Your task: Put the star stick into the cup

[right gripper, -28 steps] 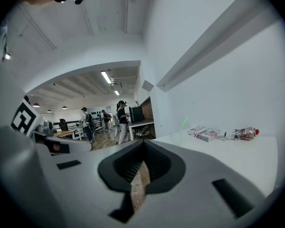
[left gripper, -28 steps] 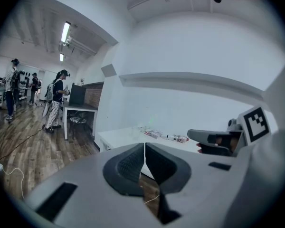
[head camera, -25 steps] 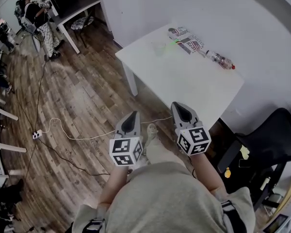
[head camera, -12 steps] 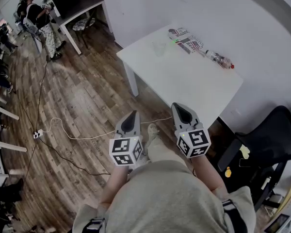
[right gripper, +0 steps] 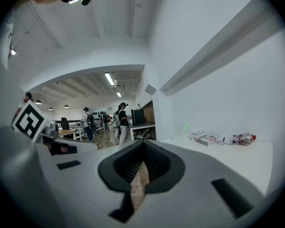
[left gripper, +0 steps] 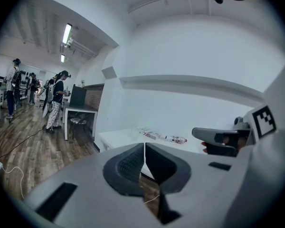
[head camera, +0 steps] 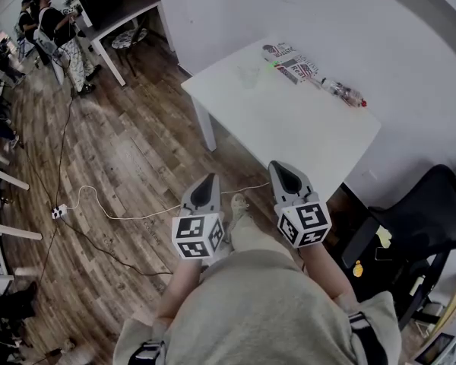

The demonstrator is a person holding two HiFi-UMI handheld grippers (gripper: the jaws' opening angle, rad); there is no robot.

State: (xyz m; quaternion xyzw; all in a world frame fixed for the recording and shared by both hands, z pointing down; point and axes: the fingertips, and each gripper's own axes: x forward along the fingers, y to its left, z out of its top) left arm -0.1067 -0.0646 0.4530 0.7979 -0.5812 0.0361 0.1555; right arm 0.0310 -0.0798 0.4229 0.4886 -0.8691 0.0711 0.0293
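The white table (head camera: 289,131) stands ahead of me, out of reach of both grippers. At its far end a faint clear cup (head camera: 248,74) stands near a small green thing (head camera: 274,65) that may be the star stick; it is too small to tell. Next to them lie printed boxes (head camera: 292,63) and a plastic bottle (head camera: 346,93) with a red cap. My left gripper (head camera: 206,181) and right gripper (head camera: 280,167) hover side by side over the floor before the table's near edge. Both are shut with nothing between the jaws, as the left gripper (left gripper: 144,151) and right gripper (right gripper: 142,156) views show.
A black office chair (head camera: 422,219) stands to the right of the table by the wall. A white cable (head camera: 121,213) runs across the wood floor to a power strip (head camera: 58,211). People (head camera: 57,21) stand at a desk (head camera: 125,10) far off at the left.
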